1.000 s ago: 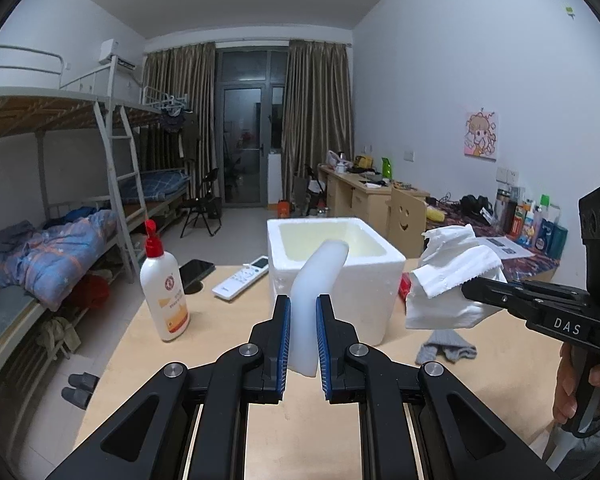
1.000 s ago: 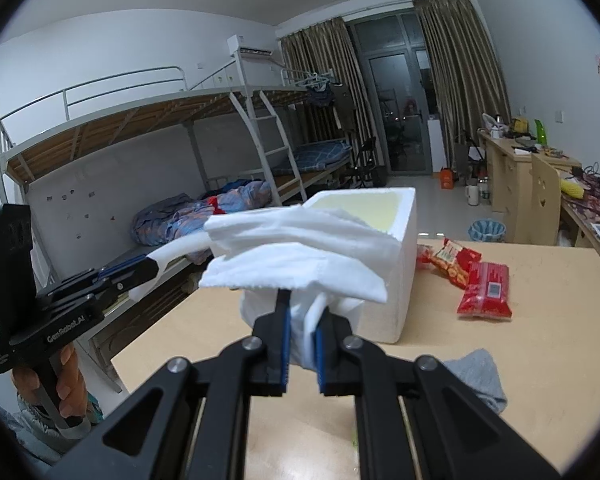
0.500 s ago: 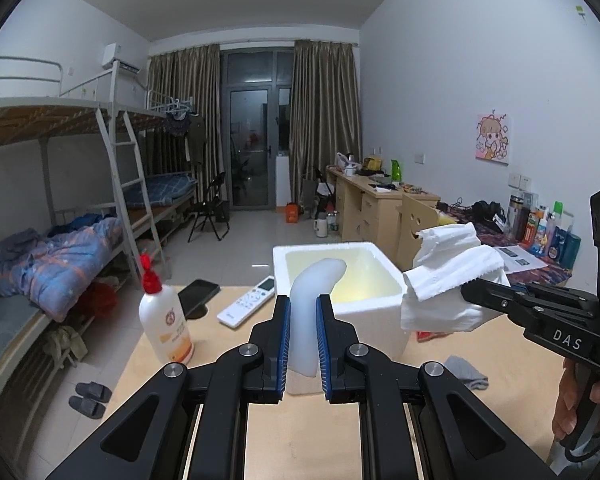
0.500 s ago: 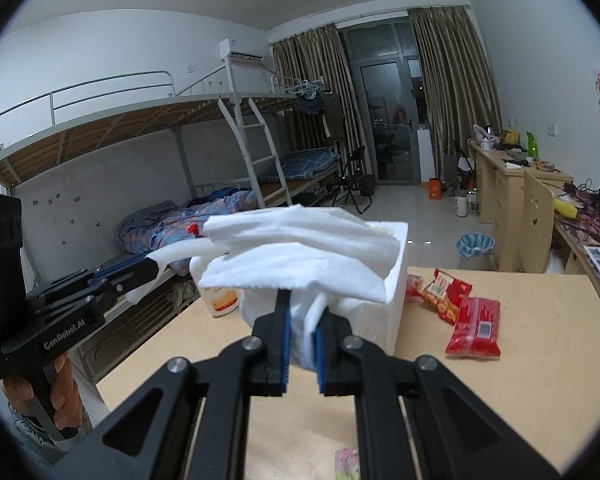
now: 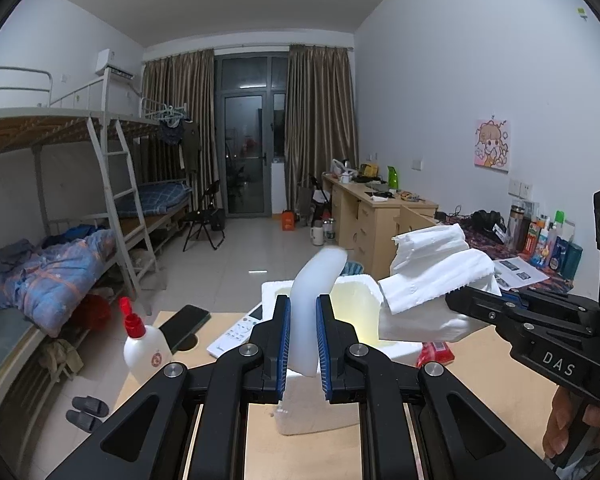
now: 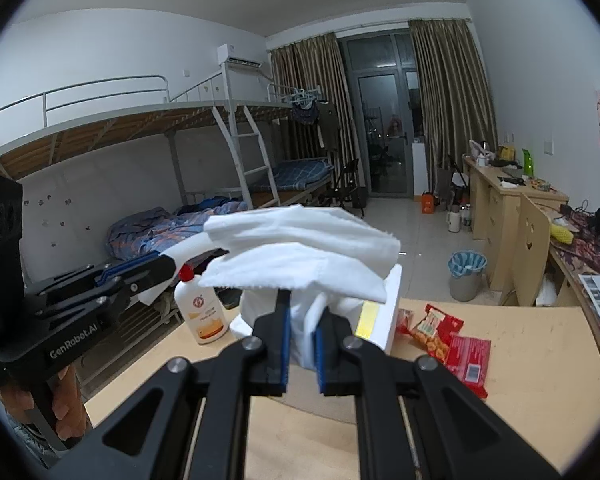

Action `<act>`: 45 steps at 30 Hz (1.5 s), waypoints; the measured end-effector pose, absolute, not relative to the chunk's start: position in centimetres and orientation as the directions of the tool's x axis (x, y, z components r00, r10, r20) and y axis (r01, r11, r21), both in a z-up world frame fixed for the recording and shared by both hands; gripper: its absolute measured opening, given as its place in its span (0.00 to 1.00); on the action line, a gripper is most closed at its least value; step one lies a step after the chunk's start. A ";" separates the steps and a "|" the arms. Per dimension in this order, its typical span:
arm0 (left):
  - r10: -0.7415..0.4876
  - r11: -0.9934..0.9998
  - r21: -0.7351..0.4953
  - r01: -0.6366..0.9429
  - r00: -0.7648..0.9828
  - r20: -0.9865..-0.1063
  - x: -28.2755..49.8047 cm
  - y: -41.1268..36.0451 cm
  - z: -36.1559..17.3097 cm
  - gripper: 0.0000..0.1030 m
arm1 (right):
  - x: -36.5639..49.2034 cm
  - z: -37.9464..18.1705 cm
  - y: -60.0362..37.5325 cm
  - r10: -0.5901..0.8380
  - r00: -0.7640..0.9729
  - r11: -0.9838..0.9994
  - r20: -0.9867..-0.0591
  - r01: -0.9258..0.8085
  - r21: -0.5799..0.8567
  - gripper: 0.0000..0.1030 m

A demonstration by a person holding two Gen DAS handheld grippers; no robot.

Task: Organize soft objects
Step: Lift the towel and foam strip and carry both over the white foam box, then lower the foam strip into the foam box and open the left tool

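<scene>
My left gripper (image 5: 302, 344) is shut on a white soft strip (image 5: 314, 280) that curves up and to the right from its pads. Below and beyond it an open white foam box (image 5: 366, 294) sits on the wooden table (image 5: 484, 384). My right gripper (image 6: 302, 344) is shut on a crumpled white tissue bundle (image 6: 300, 248), held above the foam box (image 6: 392, 312). In the left wrist view the right gripper (image 5: 470, 304) holds the tissue bundle (image 5: 432, 276) over the box's right rim. The right wrist view shows the left gripper (image 6: 160, 266) at the left with the strip (image 6: 188, 246).
A white bottle with a red cap (image 5: 146, 350), a dark phone (image 5: 184, 326) and a white remote (image 5: 236, 334) lie left of the box. Red snack packs (image 6: 452, 340) lie to its right. A bunk bed (image 5: 80, 216) stands left, and desks (image 5: 372, 216) line the right wall.
Both grippers have risen with their loads still clamped. The box and table now sit lower in both views, and the grey cloth on the table has dropped out of sight.
</scene>
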State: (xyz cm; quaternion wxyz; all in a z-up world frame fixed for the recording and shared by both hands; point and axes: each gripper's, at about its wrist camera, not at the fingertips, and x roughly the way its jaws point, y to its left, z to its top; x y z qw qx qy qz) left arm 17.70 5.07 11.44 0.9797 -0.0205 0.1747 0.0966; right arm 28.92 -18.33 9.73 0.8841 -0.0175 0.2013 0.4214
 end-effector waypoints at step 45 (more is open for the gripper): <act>0.171 0.983 0.019 -0.182 0.879 -0.445 31.9 7.8 8.3 0.13 | 36.9 9.0 -15.0 0.688 0.581 0.695 -0.435 -0.699 0.167 0.13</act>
